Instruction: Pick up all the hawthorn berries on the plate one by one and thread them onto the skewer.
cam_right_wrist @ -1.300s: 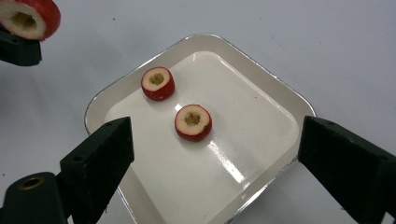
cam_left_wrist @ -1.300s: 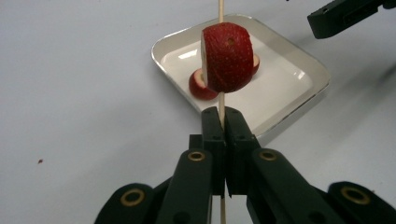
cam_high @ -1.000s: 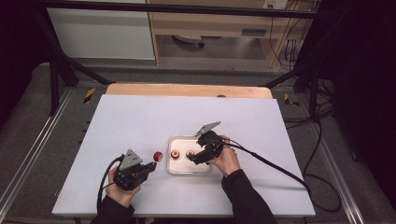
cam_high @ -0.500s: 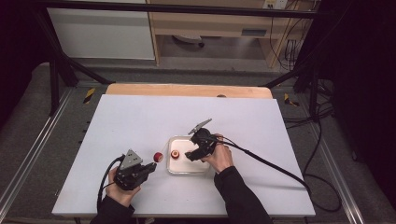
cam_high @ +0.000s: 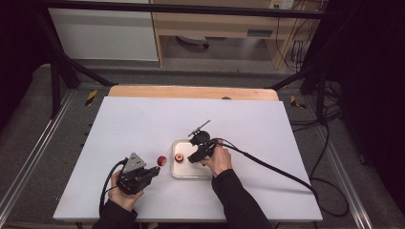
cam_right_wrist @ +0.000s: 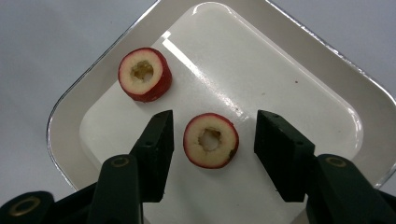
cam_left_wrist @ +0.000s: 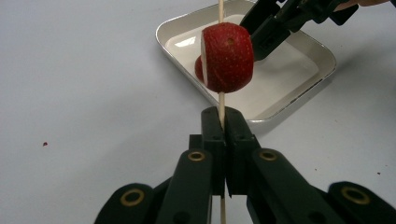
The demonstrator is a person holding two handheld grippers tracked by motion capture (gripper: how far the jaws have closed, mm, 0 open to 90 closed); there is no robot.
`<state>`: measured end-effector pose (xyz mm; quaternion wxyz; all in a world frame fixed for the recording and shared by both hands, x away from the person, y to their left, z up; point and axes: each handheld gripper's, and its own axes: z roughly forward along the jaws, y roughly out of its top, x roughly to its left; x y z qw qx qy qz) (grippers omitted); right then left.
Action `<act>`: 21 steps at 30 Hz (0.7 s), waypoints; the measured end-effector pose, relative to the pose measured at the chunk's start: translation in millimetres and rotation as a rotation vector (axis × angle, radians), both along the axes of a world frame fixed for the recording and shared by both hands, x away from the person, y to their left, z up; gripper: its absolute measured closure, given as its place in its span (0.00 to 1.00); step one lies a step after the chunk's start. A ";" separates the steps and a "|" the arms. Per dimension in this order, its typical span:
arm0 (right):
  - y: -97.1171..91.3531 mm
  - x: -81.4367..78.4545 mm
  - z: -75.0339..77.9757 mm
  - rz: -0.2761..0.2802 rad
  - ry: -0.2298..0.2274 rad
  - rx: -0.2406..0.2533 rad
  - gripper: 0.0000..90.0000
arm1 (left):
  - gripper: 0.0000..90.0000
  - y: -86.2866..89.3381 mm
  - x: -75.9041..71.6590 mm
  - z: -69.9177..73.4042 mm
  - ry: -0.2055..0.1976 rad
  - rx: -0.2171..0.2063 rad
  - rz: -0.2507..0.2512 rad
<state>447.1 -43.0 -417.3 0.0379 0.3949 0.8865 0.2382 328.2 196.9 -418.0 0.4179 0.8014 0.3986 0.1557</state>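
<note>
Left claw (cam_left_wrist: 223,122) clamps a skewer (cam_left_wrist: 221,100) bearing one fruit piece (cam_left_wrist: 227,57); right claw (cam_right_wrist: 212,140), apart and closing, straddles the next slice (cam_right_wrist: 210,140); another slice (cam_right_wrist: 144,73) waits.

A white table (cam_high: 143,119) is seen mid-frame, edged at its far side by a wood strip (cam_high: 191,92). Grey floor (cam_high: 28,138) is spread left and right of the table. Beyond the table, a white cabinet (cam_high: 105,33) is set far-left, with a wood shelf unit (cam_high: 215,24) beside it. Black frame bars (cam_high: 62,71) are angled left of the table. Cables (cam_high: 329,157) are trailed right of the table. The room's edges are left dark.
</note>
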 end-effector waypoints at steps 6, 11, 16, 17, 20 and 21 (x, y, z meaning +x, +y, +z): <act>2.0 -0.7 -2.6 -0.083 0.012 0.001 0.59 | 0.98 -0.2 0.3 -0.1 0.003 -0.001 -0.002; 3.1 -1.5 -3.3 -0.107 0.023 0.017 0.62 | 0.98 -0.4 0.3 -0.3 0.004 -0.001 -0.003; 4.2 -2.3 -5.6 -0.121 0.036 0.014 0.67 | 0.98 -0.5 0.4 -0.5 0.005 0.003 -0.005; 4.4 -2.6 -5.5 -0.127 0.036 0.013 0.68 | 0.98 -0.9 0.4 -0.7 0.004 0.000 -0.004; 4.3 -2.8 -5.3 -0.128 0.039 0.011 0.68 | 0.98 -0.9 0.5 -0.7 0.004 0.000 -0.004; 4.0 -2.9 -4.8 -0.130 0.044 0.007 0.68 | 0.98 -0.9 0.4 -0.7 0.004 0.000 -0.004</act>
